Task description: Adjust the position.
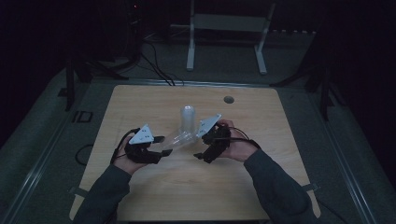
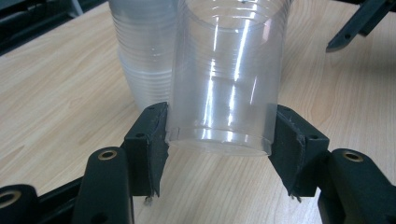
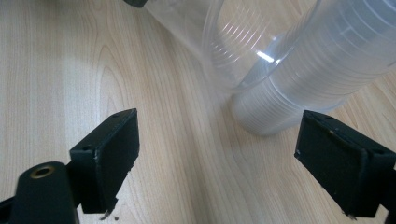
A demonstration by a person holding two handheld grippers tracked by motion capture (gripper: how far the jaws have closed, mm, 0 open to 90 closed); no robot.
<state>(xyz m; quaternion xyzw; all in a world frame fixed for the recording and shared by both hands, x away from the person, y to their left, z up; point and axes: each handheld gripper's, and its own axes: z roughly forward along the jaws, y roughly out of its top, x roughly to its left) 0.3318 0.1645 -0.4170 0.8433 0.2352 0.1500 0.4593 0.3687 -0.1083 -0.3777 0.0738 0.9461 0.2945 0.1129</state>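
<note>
While right tongs (image 3: 215,163) gape, left tongs (image 2: 219,140) clamp an unmarked clear cup (image 2: 224,79).

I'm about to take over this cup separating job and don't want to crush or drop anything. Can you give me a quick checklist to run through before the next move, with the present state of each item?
1. Left tool clamped on the single clear cup near its base: ok.
2. Cup walls not visibly buckled under the pads: ok.
3. Right tool open, nothing between its jaws: ok.
4. Stack of cups standing on the table ahead of the right tool: ok.
5. Held cup fully free of the stack: cannot tell; they overlap in each view.
6. Bare table near the stack for setting the cup down: ok.
</note>
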